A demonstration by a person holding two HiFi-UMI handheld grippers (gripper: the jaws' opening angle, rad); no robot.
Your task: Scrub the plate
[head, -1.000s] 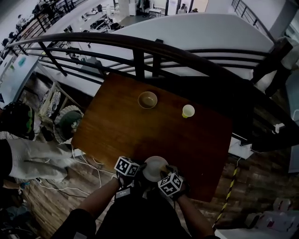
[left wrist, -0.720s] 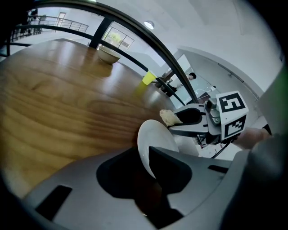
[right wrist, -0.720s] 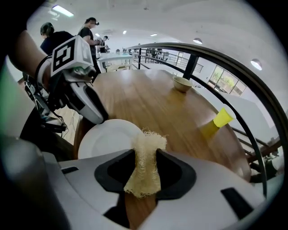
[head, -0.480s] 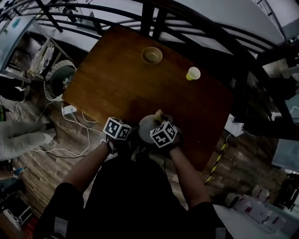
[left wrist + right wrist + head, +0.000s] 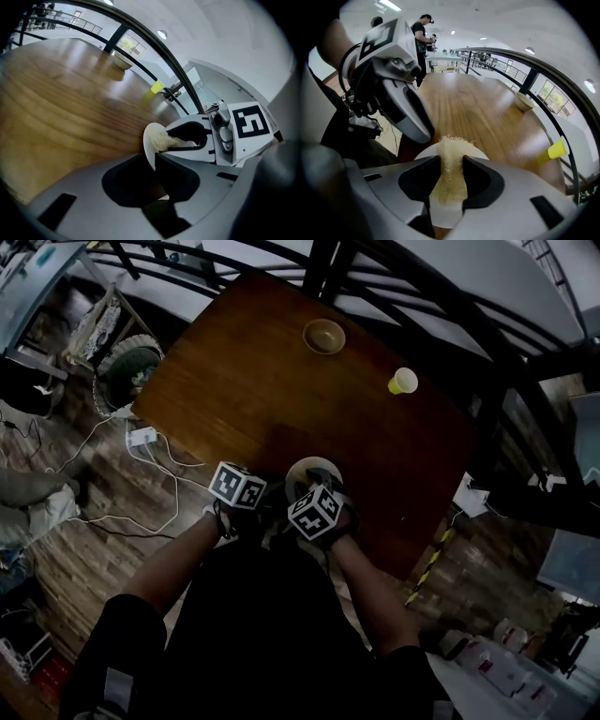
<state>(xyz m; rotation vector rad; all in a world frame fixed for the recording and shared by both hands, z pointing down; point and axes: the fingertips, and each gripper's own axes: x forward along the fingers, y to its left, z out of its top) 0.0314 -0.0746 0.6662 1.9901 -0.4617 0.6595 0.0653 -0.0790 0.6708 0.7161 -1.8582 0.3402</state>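
Sliding back toward the near edge of the desk (image 5: 244, 381) since half a second ago, the right gripper (image 5: 316, 495) bares more of the plate (image 5: 312, 468); the left gripper (image 5: 267, 495) sits just beside it. Only the head view shows the bowl (image 5: 324, 336) and yellow cup (image 5: 403, 381), well apart toward the far edge.

Left gripper view: jaws clenched on the plate's rim, plate tilted edge-on, which cannot be read from above.

Right gripper view: jaws clamped on a fibrous scrub pad (image 5: 450, 173) pressed to the plate's face. Hard strokes could lever the rim loose and drop the plate off that edge.
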